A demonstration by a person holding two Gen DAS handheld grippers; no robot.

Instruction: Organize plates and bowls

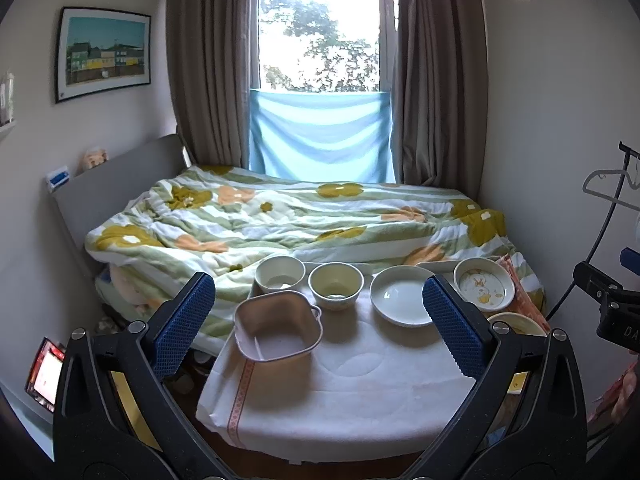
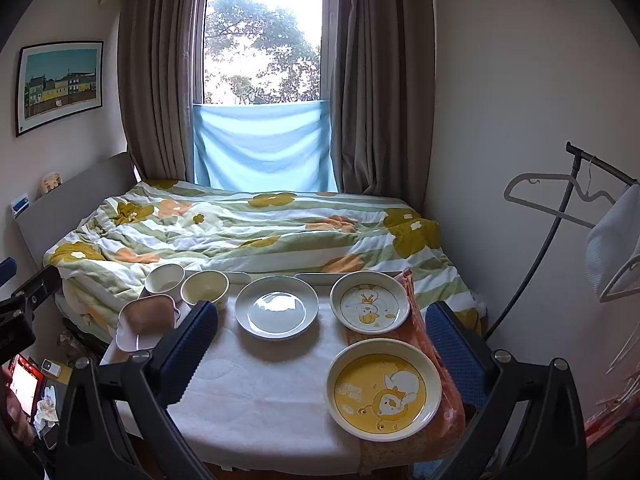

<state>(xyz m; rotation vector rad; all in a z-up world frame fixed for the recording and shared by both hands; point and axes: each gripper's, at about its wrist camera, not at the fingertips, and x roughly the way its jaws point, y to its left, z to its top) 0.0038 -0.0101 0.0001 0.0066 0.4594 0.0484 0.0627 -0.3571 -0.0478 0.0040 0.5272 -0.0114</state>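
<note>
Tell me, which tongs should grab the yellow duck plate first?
Probably the right tongs: they are open, and the yellow plate lies close in front of them. From the left tongs, only its rim shows, off to the right.

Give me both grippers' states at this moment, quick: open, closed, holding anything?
Left gripper: open wide, holding nothing, above the table.
Right gripper: open wide, holding nothing, touching no dish.

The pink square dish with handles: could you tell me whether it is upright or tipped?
Tipped: the pink dish leans, its opening facing the left-wrist camera.
</note>
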